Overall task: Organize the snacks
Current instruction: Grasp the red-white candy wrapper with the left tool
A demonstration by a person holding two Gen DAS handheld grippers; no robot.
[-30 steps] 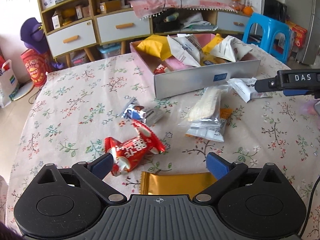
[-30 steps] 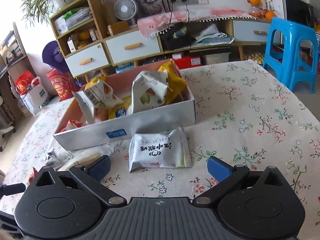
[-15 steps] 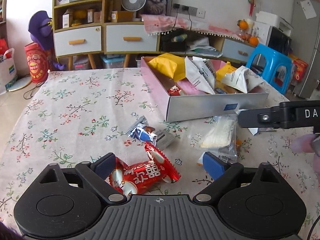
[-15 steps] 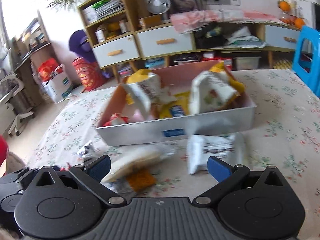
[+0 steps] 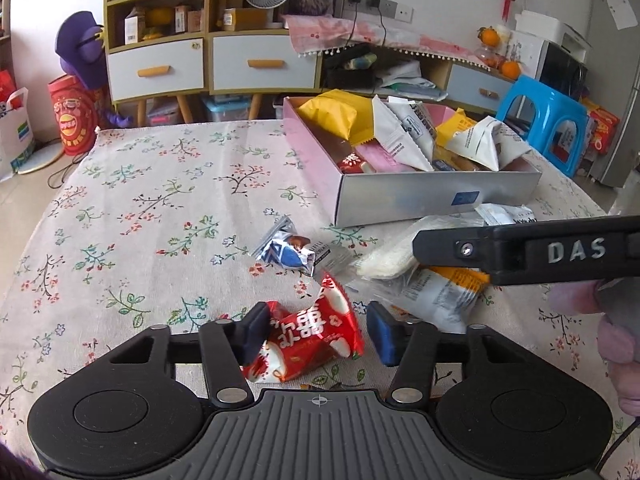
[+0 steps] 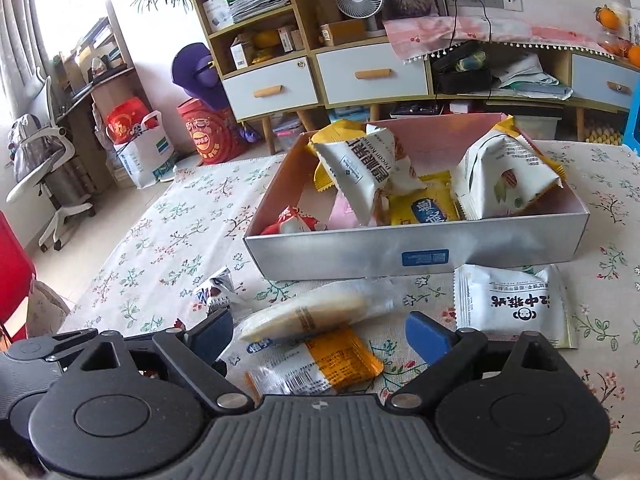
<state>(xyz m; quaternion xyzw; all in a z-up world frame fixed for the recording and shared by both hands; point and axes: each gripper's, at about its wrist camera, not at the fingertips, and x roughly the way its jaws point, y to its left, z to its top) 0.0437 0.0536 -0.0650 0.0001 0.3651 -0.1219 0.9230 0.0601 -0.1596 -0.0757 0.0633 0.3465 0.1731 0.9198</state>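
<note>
Since the earlier frame, the left hand-held gripper (image 5: 316,332) has been closing around the crinkled red foil snack packet (image 5: 306,338) on the floral-clothed table (image 5: 160,208); its left pad is touching, its right pad is not yet touching. Squeezing is being advised before lifting toward the silver-fronted cardboard box (image 5: 436,200). The right hand-held gripper (image 6: 320,332) is being held apart.

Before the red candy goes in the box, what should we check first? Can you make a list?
1. Red candy packet between the left gripper fingers, which have just been closing: ok.
2. Both pads pressing it: cannot tell; the right pad looks just clear.
3. Box open on top: ok.
4. Room in the box near its left end: ok.
5. Right gripper open, straddling the clear wafer packet: ok.
</note>
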